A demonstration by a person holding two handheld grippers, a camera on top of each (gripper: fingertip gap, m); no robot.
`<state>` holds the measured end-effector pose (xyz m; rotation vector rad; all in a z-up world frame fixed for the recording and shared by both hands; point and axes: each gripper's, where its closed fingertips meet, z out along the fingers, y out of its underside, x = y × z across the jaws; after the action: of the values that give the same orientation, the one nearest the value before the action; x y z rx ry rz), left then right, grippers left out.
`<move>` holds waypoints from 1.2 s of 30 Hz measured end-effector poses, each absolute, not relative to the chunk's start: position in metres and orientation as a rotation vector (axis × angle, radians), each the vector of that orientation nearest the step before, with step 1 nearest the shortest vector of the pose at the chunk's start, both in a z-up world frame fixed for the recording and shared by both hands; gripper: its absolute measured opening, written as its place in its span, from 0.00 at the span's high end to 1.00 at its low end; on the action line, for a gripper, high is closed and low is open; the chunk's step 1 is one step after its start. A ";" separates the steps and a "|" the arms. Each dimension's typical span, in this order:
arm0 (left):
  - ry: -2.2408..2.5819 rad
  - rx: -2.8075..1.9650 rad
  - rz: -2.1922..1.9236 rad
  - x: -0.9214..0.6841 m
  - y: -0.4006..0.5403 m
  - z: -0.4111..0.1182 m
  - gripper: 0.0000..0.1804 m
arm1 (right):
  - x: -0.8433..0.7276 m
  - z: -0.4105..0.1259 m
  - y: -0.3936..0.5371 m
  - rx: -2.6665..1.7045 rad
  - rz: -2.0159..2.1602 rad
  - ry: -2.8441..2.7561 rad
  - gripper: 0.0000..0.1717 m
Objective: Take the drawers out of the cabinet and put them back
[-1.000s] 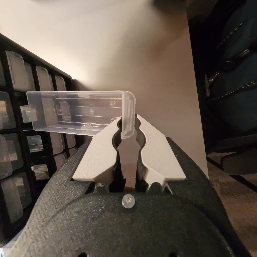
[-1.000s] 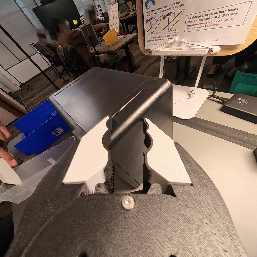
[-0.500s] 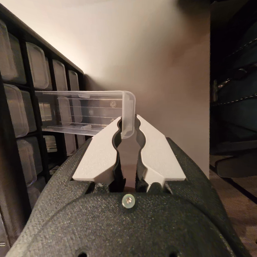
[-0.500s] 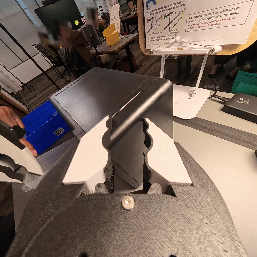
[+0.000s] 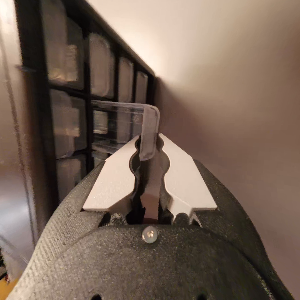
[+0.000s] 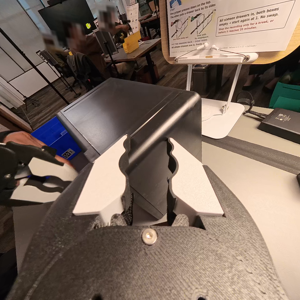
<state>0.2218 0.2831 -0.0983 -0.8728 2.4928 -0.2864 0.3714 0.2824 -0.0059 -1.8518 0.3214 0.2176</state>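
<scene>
In the left wrist view the left gripper [image 5: 148, 138] has its jaws closed on the front end of a clear plastic drawer [image 5: 123, 123], which sits just above the centre of the frame. The white fingertips [image 5: 129, 146] pinch the drawer's frosted front tab from either side. The drawer's long body runs off to the left, its far end at the front of the black cabinet [image 5: 87, 90] — whether it has entered a slot cannot be told through the blur. Other clear drawers [image 5: 100, 65] fill the cabinet's compartments across the upper left of the frame.

In the right wrist view the right gripper [image 6: 148, 141] has its jaws spread wide, straddling the rounded top edge of the cabinet [image 6: 129, 110] at mid-frame; whether they touch it cannot be told. The left gripper [image 6: 40, 175] shows at the left edge, a hand [image 6: 24, 138] behind it. A blue bin [image 6: 53, 138] lies beyond, to the left of the cabinet. On the grey tabletop [image 6: 251, 186] at upper right stand a white document stand [image 6: 219, 116] bearing an instruction sheet [image 6: 227, 24] and a flat black box [image 6: 282, 123].
</scene>
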 end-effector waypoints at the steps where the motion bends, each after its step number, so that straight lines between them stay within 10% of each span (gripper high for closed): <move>1: 2.443 -0.888 -0.261 0.229 0.291 -0.097 0.89 | 0.371 -0.006 0.282 -1.853 0.218 0.324 0.72; 11: 2.261 -0.885 -0.282 0.234 0.305 -0.084 0.80 | 0.372 -0.007 0.282 -1.865 0.216 0.334 0.73; 36: 2.127 -0.724 -0.497 0.219 0.289 -0.077 0.95 | 0.372 -0.007 0.282 -1.860 0.212 0.326 0.73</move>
<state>0.2188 0.2886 -0.0767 -0.7235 2.1271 -0.4969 0.3717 0.2822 -0.0067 -1.8598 0.3263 0.2120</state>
